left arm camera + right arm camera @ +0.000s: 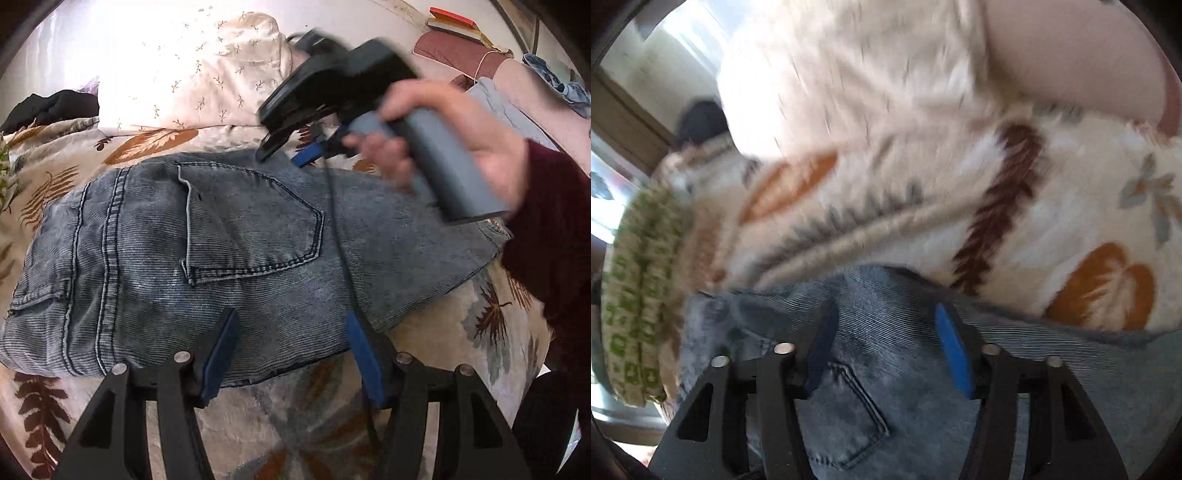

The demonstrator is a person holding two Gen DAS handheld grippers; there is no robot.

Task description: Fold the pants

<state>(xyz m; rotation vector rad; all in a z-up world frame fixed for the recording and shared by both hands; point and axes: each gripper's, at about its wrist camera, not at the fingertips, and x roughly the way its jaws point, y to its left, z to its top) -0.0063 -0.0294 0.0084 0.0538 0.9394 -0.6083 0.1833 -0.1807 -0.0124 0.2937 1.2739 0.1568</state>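
Leaf-patterned bedding (155,142) covers the bed, with a pale pillow (192,70) behind. Folded grey-blue pants (207,251) lie across it, back pocket (255,229) up. At the near hem, the left hand-held gripper (291,354) hangs with its jaws spread and nothing between them. Over the far edge, a hand (436,136) in a maroon sleeve (550,236) carries the right hand-held gripper (886,350); through the blur its blue pads (955,354) seem parted above the denim, gripping nothing.
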